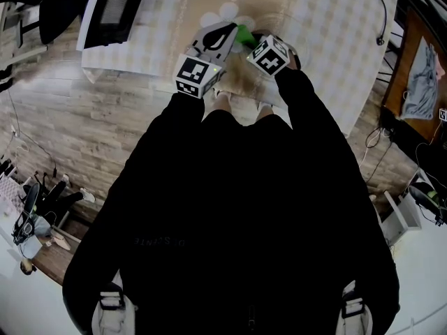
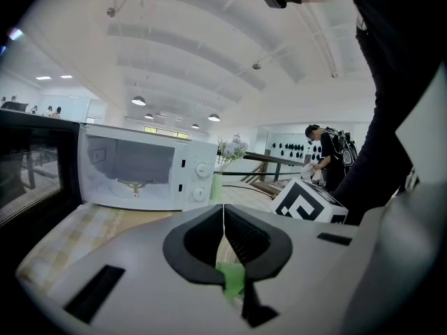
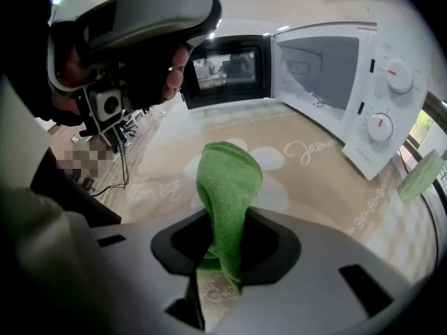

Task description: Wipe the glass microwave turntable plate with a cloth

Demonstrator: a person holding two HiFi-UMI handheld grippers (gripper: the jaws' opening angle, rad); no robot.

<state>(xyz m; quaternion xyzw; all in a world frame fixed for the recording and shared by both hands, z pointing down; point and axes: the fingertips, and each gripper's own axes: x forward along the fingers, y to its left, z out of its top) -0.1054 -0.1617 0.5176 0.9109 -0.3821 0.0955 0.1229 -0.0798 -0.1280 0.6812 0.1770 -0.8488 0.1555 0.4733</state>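
Jaws are hard to read from the head view. Our left gripper [image 1: 222, 39] and right gripper [image 1: 260, 47] sit close together over the table [image 1: 328, 26], with the green cloth [image 1: 244, 35] showing between them. The microwave [image 1: 115, 5] lies at the far left edge.

From the left gripper view, our jaws are pressed together at the tips and we see nothing pinched between them. A scrap of green shows below them. Ahead, the microwave stands open, and only the small hub [image 2: 133, 184] shows on its floor, with no plate on it.

From the right gripper view, our jaws are clenched on the cloth, a soft, folded tuft standing up out of them.

We cannot pick out the glass turntable plate with certainty in any view. We judge it lies on the table under our grippers. It should be stiff, heavy for its size, slick and breakable. We would hold it by the rim or steady it flat, and wipe with light pressure from the limp cloth.
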